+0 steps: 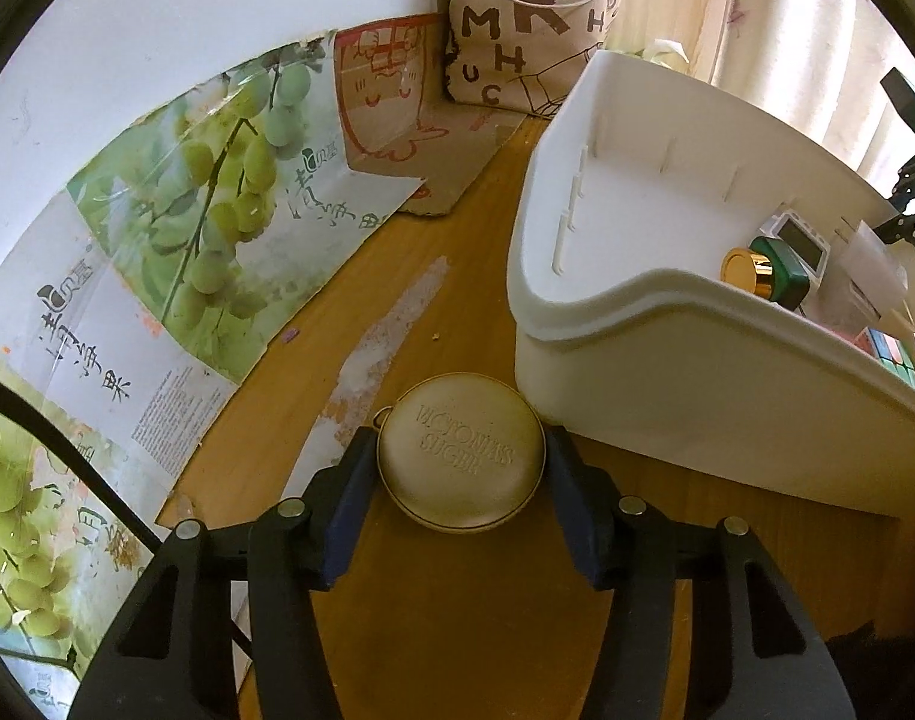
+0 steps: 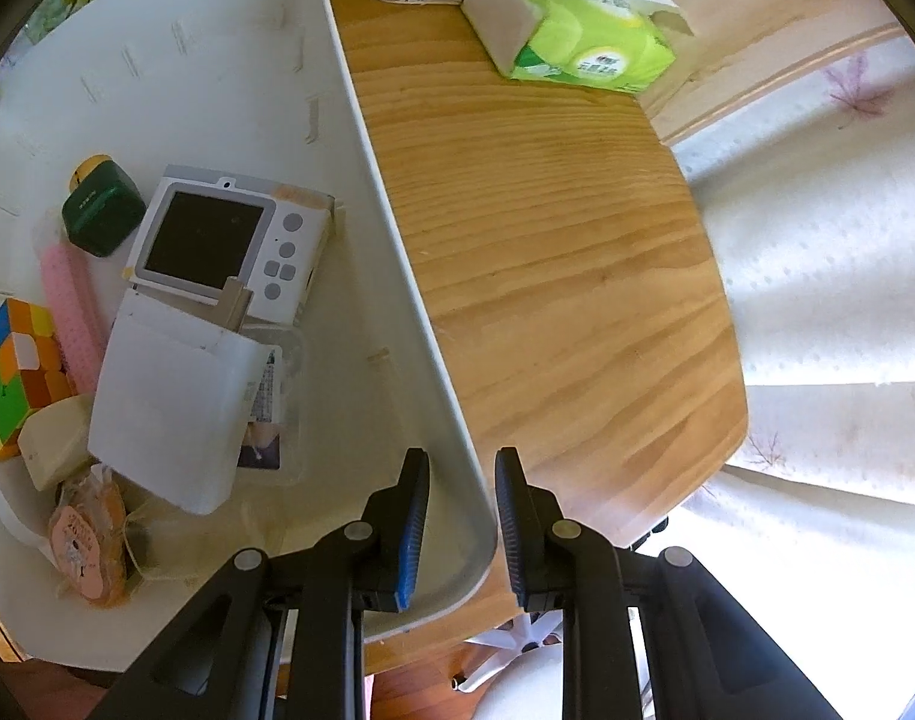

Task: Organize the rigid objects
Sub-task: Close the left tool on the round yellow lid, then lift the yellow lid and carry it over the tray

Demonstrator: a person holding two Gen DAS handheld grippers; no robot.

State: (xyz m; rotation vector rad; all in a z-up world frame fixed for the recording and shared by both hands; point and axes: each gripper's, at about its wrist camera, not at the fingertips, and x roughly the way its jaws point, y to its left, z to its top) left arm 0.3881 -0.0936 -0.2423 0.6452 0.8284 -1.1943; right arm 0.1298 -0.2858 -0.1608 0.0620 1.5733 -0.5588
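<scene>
A round gold tin (image 1: 461, 450) with raised lettering lies on the wooden table (image 1: 457, 276), just left of the white bin (image 1: 667, 372). My left gripper (image 1: 462, 468) is shut on it, a pad pressed against each side. In the right wrist view my right gripper (image 2: 462, 510) straddles the bin's near wall (image 2: 361, 120) and is shut on it, one finger inside and one outside. Inside the bin lie a white camera (image 2: 217, 240), a green jar with a gold lid (image 2: 100, 213), a colour cube (image 2: 13, 360), a white box (image 2: 169, 408) and an orange packet (image 2: 88, 546).
Grape-print cardboard (image 1: 187, 210) leans along the wall on the left. A lettered canvas bag (image 1: 517, 30) stands at the back corner. A green tissue pack (image 2: 577, 30) lies on the table beyond the bin. The table's rounded edge (image 2: 733, 360) drops off to white fabric.
</scene>
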